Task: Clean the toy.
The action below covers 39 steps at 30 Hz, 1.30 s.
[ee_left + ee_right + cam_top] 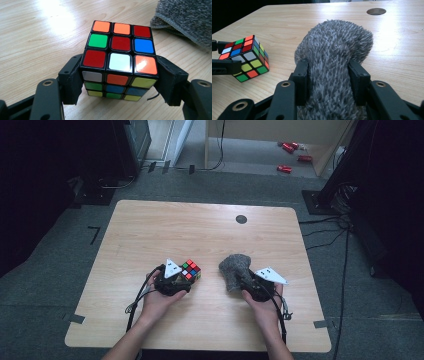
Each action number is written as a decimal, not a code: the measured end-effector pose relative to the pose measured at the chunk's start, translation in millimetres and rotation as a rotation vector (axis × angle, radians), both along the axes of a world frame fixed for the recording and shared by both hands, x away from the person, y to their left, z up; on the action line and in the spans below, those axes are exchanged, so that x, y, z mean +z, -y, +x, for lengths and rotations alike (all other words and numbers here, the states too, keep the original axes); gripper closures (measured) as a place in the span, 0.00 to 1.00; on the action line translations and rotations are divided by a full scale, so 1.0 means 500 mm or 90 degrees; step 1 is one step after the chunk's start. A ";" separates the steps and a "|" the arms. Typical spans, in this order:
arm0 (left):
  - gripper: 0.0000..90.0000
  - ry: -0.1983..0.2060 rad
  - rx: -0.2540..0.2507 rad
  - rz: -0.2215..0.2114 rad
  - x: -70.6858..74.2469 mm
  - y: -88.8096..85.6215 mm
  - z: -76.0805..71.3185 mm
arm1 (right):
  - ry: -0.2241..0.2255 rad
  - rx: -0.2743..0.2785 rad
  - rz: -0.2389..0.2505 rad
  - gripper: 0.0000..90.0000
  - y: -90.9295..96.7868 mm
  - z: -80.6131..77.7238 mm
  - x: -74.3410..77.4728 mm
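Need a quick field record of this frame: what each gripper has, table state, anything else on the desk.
left gripper: jaws on either side of a Rubik's cube, pads against its lower sides; cube sits on the table
right gripper: jaws clamped on a grey fuzzy cloth, which bulges out past the jaws
layout: cube to the left of the cloth, apart from it
table: light wood, dark round hole near the far edge
background: red items on the floor beyond the table
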<state>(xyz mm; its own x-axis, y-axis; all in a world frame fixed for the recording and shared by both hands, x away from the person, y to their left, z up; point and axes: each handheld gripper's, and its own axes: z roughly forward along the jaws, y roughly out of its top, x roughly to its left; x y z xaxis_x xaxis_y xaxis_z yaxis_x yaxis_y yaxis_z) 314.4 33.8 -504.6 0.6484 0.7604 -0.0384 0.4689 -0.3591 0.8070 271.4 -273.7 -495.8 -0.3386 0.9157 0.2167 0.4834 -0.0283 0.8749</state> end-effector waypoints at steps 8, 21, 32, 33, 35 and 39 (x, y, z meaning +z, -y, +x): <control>0.16 0.007 0.012 -0.028 0.027 -0.016 -0.009 | 0.020 0.010 -0.009 0.46 0.001 0.001 0.006; 0.03 -0.012 0.045 -0.103 0.076 -0.103 -0.020 | -0.012 0.062 -0.039 0.00 0.024 -0.009 0.057; 0.03 0.001 0.074 -0.101 0.065 -0.210 -0.059 | -0.013 0.011 -0.059 0.00 0.106 -0.054 0.058; 0.02 0.003 0.071 -0.112 0.061 -0.220 -0.064 | -0.016 0.007 -0.060 0.00 0.112 -0.057 0.055; 0.02 0.001 0.072 -0.116 0.054 -0.237 -0.072 | -0.019 0.004 -0.066 0.00 0.125 -0.064 0.049; 0.02 -0.011 0.089 -0.101 0.039 -0.269 -0.086 | -0.030 -0.001 -0.078 0.00 0.148 -0.078 0.037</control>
